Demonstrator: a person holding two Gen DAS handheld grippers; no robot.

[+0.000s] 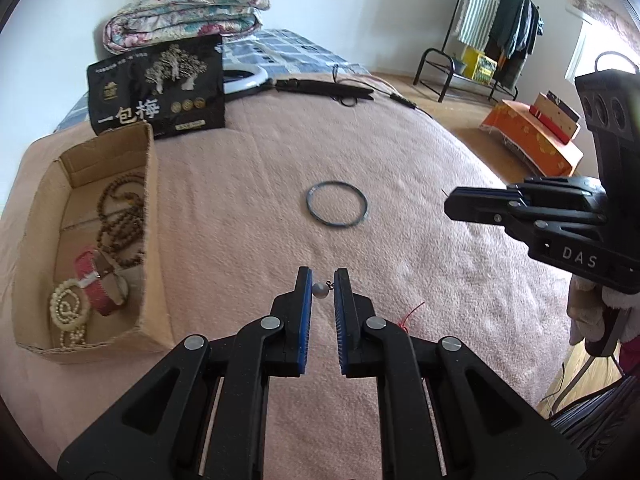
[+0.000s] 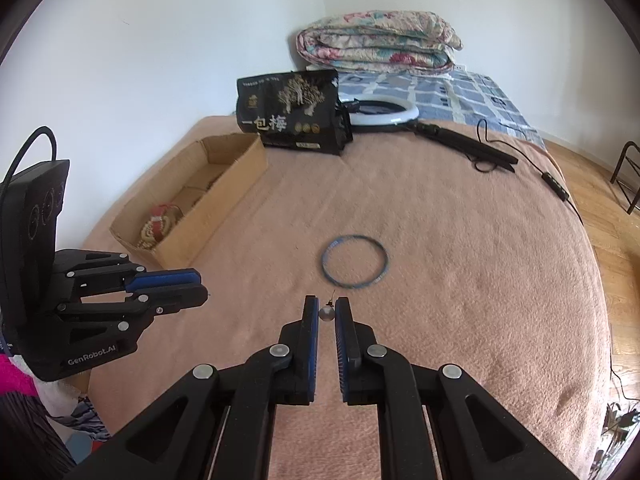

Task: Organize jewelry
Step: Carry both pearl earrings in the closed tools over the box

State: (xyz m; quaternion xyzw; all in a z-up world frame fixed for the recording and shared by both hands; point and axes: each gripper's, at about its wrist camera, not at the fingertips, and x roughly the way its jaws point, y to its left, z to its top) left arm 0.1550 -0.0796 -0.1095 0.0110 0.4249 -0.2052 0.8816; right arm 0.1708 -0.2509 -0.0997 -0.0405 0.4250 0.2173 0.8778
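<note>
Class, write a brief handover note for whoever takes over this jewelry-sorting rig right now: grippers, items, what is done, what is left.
Left gripper: shut on a small grey bead between its pads.
Right gripper: shut on a second grey bead.
Cardboard box, to the left: holds a brown bead strand, a red strap and cream beads.
Blue ring: loose on the pink blanket, ahead of both grippers.
Done: three pieces boxed.
Left: probably both beads into the box, then the ring.
</note>
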